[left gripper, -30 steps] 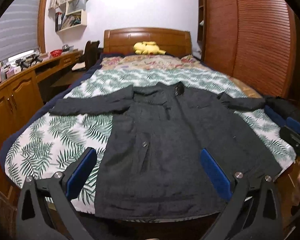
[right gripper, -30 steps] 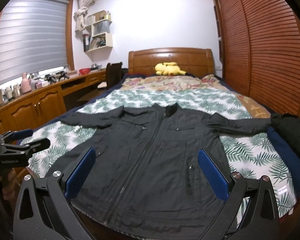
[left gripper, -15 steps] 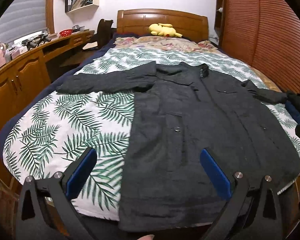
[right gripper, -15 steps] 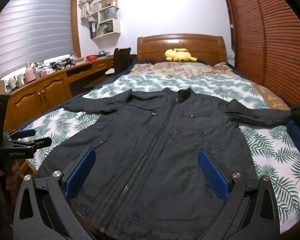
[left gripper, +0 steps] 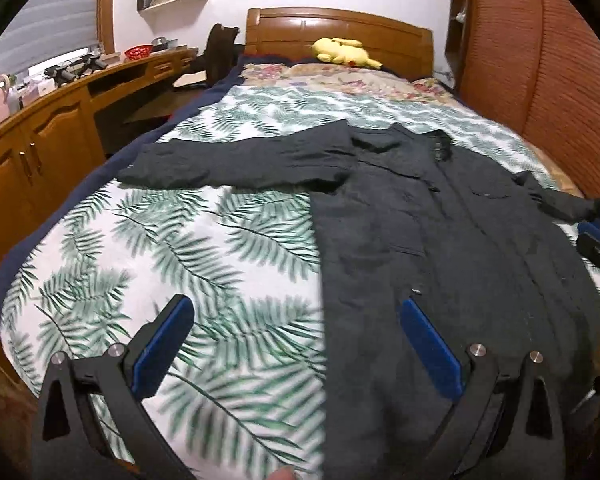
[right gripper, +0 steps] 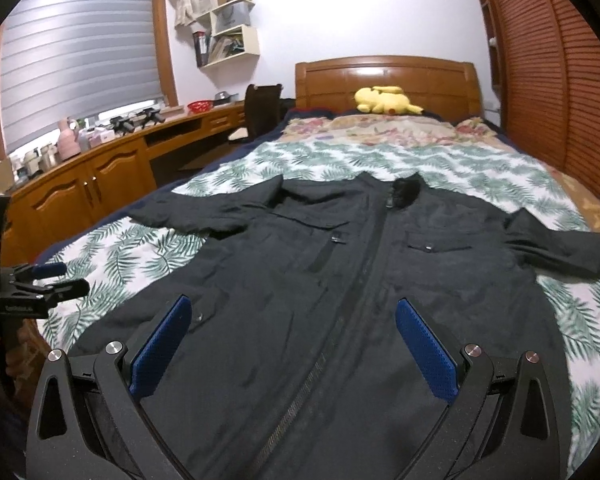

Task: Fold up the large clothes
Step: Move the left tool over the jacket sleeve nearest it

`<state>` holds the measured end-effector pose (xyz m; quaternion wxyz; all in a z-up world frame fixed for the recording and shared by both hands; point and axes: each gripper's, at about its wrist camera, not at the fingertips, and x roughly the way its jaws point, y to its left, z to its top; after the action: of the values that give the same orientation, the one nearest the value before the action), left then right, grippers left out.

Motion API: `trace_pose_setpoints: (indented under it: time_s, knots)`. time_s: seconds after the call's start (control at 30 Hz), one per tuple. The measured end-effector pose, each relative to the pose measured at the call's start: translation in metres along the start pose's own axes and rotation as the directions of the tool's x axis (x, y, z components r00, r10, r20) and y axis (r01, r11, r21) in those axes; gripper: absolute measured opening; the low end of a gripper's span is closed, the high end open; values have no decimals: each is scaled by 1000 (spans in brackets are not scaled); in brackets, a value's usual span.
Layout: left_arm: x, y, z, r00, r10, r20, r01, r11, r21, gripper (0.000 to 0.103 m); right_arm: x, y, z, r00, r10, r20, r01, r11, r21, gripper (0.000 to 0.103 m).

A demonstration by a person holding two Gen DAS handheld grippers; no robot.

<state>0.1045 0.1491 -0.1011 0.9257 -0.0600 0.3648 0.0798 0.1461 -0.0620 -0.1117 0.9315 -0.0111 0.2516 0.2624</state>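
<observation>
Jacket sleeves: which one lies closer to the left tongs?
The sleeve stretched toward the wooden desk side. The left tongs hover open by that edge of the jacket; the other sleeve points toward the wardrobe.

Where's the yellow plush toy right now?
In both views the yellow plush toy lies at the far end of the bed against the wooden headboard, well beyond the collar of the black jacket.
</observation>
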Motion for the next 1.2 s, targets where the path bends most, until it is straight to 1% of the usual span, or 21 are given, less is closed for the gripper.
trace_pose_setpoints:
  time_s: [0.13, 0.2, 0.33, 0.53, 0.6, 0.73, 0.83, 0.87, 0.93, 1.0, 1.2]
  knots:
    - [9, 18, 9, 1000, 23, -13, -24, 999, -22, 103, 20, 5, 8, 1000, 27, -11, -28, 999, -18, 103]
    - [11, 25, 13, 1000, 27, -7, -27, 999, -30, 103, 31, 9, 14, 999, 47, -19, -48, 998, -27, 103]
    - [19, 39, 20, 998, 63, -12, -63, 998, -21, 103, 55, 19, 30, 996, 84, -27, -85, 995, -45, 103]
    - [36, 57, 30, 998, 58, -30, -59, 998, -20, 103, 90, 31, 48, 992, 123, -28, -125, 990, -63, 103]
    - [42, 62, 33, 997, 61, -40, -62, 998, -23, 103, 112, 35, 53, 991, 127, -40, -129, 989, -70, 103]
    - [62, 79, 38, 995, 66, -70, -68, 997, -29, 103, 146, 37, 45, 991, 110, -73, -118, 988, -104, 103]
    - [78, 91, 42, 993, 82, -87, -85, 996, -32, 103, 165, 38, 28, 988, 111, -110, -124, 985, -122, 103]
    - [84, 94, 44, 993, 77, -93, -81, 996, -35, 103, 172, 37, 20, 984, 119, -135, -136, 983, -121, 103]
    - [99, 104, 50, 991, 77, -111, -82, 996, -45, 103, 176, 35, 14, 978, 135, -158, -154, 982, -112, 103]
    - [111, 111, 57, 990, 75, -116, -81, 995, -50, 100, 174, 35, 16, 978, 142, -151, -161, 980, -117, 103]
    - [151, 134, 87, 989, 98, -111, -105, 992, -63, 96, 177, 43, 14, 979, 128, -160, -154, 975, -160, 103]
